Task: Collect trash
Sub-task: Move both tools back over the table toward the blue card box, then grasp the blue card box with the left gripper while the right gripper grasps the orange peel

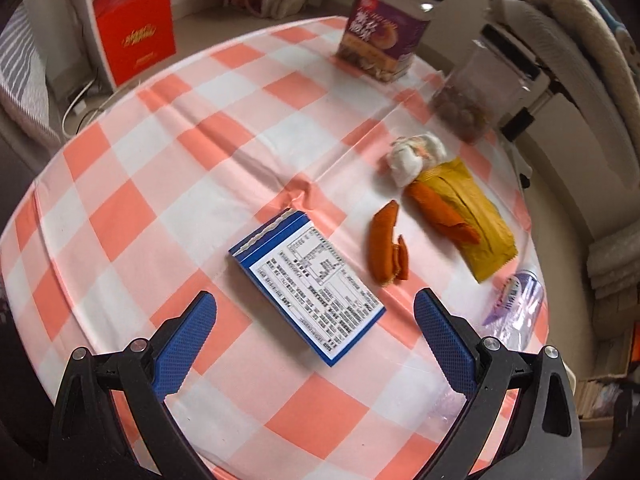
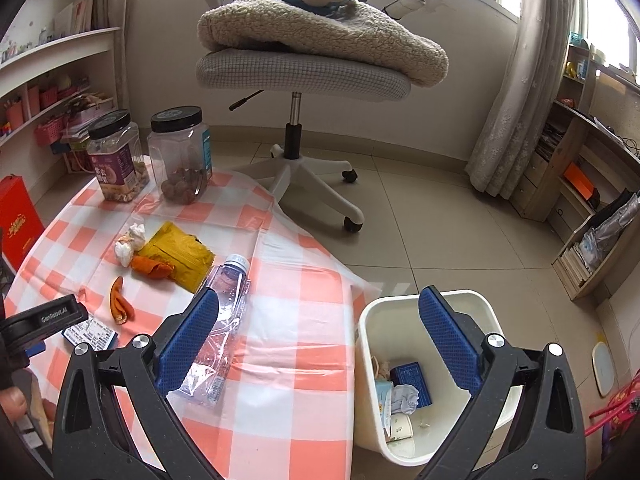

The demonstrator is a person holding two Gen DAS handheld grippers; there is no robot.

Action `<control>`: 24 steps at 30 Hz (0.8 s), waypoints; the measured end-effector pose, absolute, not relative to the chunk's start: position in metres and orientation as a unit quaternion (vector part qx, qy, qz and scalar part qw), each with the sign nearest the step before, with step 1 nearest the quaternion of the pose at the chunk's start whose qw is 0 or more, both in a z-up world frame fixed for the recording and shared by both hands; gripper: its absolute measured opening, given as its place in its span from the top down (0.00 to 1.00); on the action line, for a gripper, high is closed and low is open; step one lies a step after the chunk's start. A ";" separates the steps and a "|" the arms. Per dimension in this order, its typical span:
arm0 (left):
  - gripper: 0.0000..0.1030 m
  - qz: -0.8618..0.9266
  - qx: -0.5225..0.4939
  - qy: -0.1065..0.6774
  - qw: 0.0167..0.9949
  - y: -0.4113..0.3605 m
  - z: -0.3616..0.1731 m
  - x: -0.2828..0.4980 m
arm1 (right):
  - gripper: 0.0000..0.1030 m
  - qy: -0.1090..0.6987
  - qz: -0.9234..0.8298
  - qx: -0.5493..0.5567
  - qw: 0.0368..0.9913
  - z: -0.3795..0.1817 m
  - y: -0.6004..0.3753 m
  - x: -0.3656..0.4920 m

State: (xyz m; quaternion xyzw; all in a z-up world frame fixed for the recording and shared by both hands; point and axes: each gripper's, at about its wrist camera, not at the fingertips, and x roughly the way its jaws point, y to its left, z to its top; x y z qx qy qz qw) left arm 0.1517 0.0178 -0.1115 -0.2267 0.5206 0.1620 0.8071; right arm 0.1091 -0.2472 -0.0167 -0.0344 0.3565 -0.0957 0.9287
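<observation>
Our left gripper [image 1: 316, 312] hangs spread over the box [image 1: 306, 284] lying between its fingers; we should drop squarely, pinch its long edges. Right gripper [image 2: 320, 320], spread, waits above bin [image 2: 368, 360].

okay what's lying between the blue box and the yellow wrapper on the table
Orange peel pieces lie between the blue box and the yellow wrapper, clearest in the left wrist view.

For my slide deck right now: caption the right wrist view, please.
Open right tool hovers between a crushed plastic bottle on the checkered table and a part-filled white bin.
</observation>
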 end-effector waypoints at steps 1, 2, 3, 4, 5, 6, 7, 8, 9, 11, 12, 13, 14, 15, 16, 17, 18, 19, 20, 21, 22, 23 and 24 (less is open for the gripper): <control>0.07 0.169 -0.231 0.526 0.801 0.021 -0.117 0.156 | 0.07 0.363 -0.094 -0.034 0.927 -0.019 -0.246 0.112; 0.07 0.176 -0.233 0.533 0.794 0.023 -0.123 0.161 | 0.07 0.367 -0.092 -0.033 0.925 -0.021 -0.245 0.115; 0.07 0.182 -0.237 0.540 0.787 0.025 -0.129 0.165 | 0.07 0.372 -0.091 -0.031 0.923 -0.023 -0.245 0.118; 0.07 0.185 -0.241 0.545 0.781 0.026 -0.134 0.170 | 0.07 0.375 -0.090 -0.028 0.922 -0.024 -0.245 0.120; 0.07 0.187 -0.242 0.552 0.776 0.026 -0.138 0.173 | 0.07 0.378 -0.089 -0.023 0.921 -0.025 -0.245 0.123; 0.07 0.187 -0.239 0.560 0.771 0.023 -0.143 0.178 | 0.07 0.381 -0.088 -0.016 0.920 -0.025 -0.245 0.126; 0.07 0.186 -0.235 0.570 0.765 0.020 -0.148 0.182 | 0.07 0.384 -0.085 -0.008 0.919 -0.026 -0.245 0.128; 0.07 0.185 -0.232 0.579 0.760 0.018 -0.154 0.186 | 0.07 0.388 -0.084 0.000 0.918 -0.027 -0.246 0.131; 0.07 0.185 -0.230 0.582 0.758 0.016 -0.158 0.188 | 0.07 0.392 -0.083 0.007 0.916 -0.028 -0.246 0.134; 0.07 0.179 -0.216 0.571 0.772 0.012 -0.158 0.190 | 0.07 0.399 -0.082 0.012 0.913 -0.031 -0.245 0.138; 0.07 0.167 -0.202 0.573 0.777 0.009 -0.158 0.191 | 0.07 0.402 -0.081 0.013 0.912 -0.032 -0.244 0.140; 0.07 0.155 -0.188 0.576 0.780 0.007 -0.158 0.191 | 0.07 0.404 -0.080 0.012 0.911 -0.034 -0.242 0.141; 0.10 0.144 -0.176 0.580 0.783 0.006 -0.158 0.190 | 0.07 0.405 -0.078 0.010 0.911 -0.034 -0.240 0.142; 0.13 0.134 -0.163 0.582 0.785 0.006 -0.158 0.187 | 0.07 0.407 -0.076 0.008 0.910 -0.035 -0.236 0.143; 0.19 0.122 -0.149 0.585 0.788 0.006 -0.157 0.185 | 0.07 0.409 -0.072 0.006 0.910 -0.037 -0.232 0.145; 0.26 0.110 -0.138 0.587 0.790 0.009 -0.154 0.183 | 0.07 0.411 -0.069 0.003 0.909 -0.038 -0.228 0.147; 0.29 0.096 -0.129 0.590 0.791 0.011 -0.153 0.180 | 0.07 0.412 -0.066 0.001 0.909 -0.039 -0.223 0.149; 0.37 0.080 -0.126 0.591 0.793 0.016 -0.151 0.176 | 0.07 0.414 -0.062 -0.001 0.908 -0.040 -0.218 0.151; 0.41 0.061 -0.127 0.593 0.793 0.021 -0.149 0.172 | 0.07 0.416 -0.056 -0.003 0.908 -0.041 -0.213 0.153; 0.43 0.049 -0.128 0.597 0.791 0.029 -0.148 0.169 | 0.07 0.418 -0.049 -0.006 0.907 -0.042 -0.208 0.155; 0.44 0.045 -0.129 0.600 0.788 0.037 -0.146 0.165 | 0.07 0.421 -0.042 -0.009 0.906 -0.045 -0.201 0.158; 0.44 0.039 -0.133 0.602 0.786 0.047 -0.144 0.162 | 0.07 0.425 -0.033 -0.014 0.904 -0.048 -0.194 0.161; 0.44 0.038 -0.135 0.603 0.785 0.056 -0.141 0.159 | 0.07 0.431 -0.023 -0.019 0.902 -0.052 -0.185 0.165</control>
